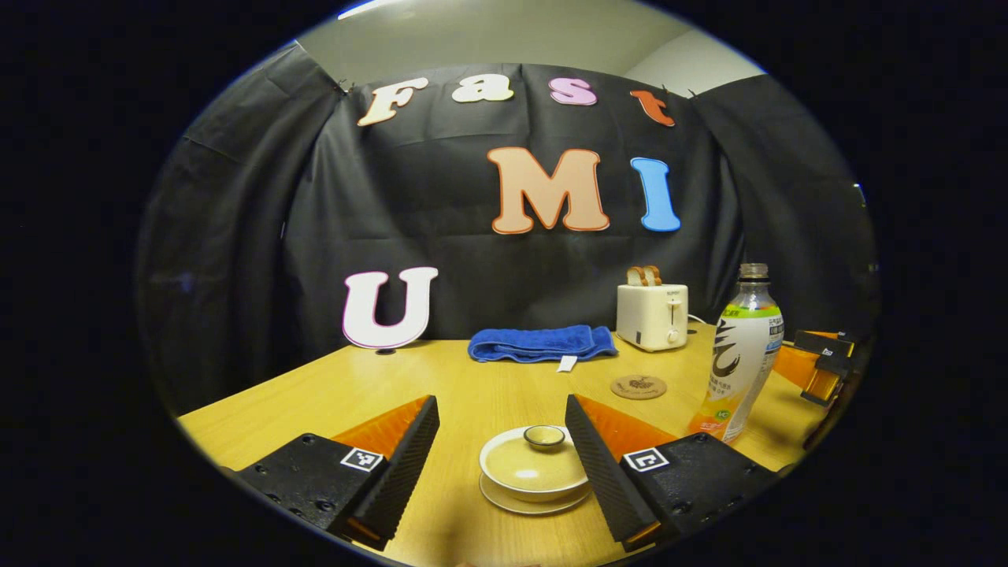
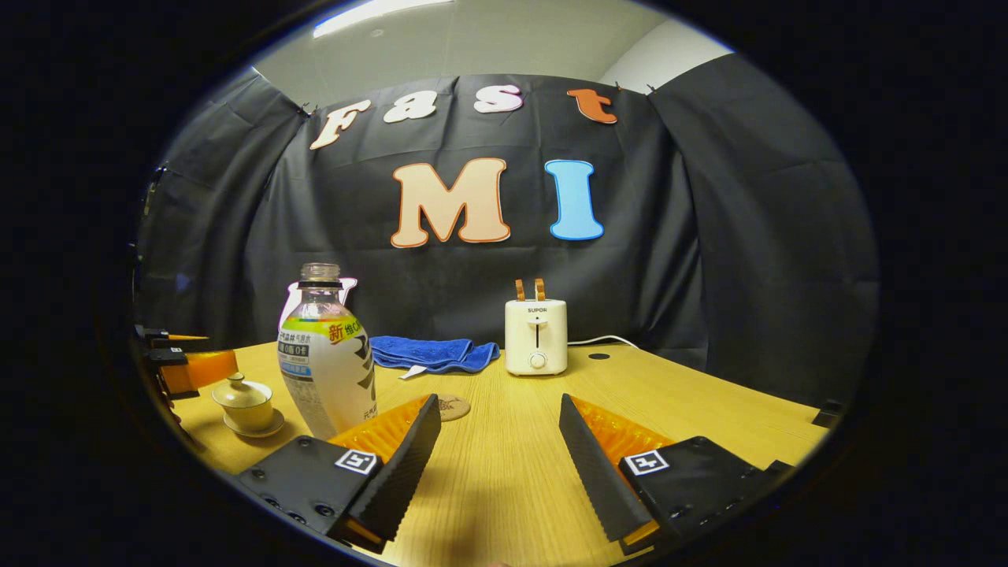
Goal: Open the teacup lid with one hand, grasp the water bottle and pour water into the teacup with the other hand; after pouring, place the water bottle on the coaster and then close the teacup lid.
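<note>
The teacup lid (image 1: 535,461) sat closed on its glazed ceramic teacup (image 1: 534,482) and saucer, low between the spread left tongs (image 1: 502,453), which touched nothing. To lift it cleanly, the ribbed fingers (image 1: 405,465) would likely need to centre on the small round knob (image 1: 544,435) and close gently, since glazed ware slips. The right tongs (image 2: 498,457) stood equally apart over bare wooden surface (image 2: 504,472), with the clear plastic water bottle (image 2: 327,358), capless and labelled, just to their left. Beyond it lay the round cork-like coaster (image 1: 639,387), then a folded blue towel (image 1: 542,343) and a cream toaster (image 1: 652,315) holding toast.
</note>
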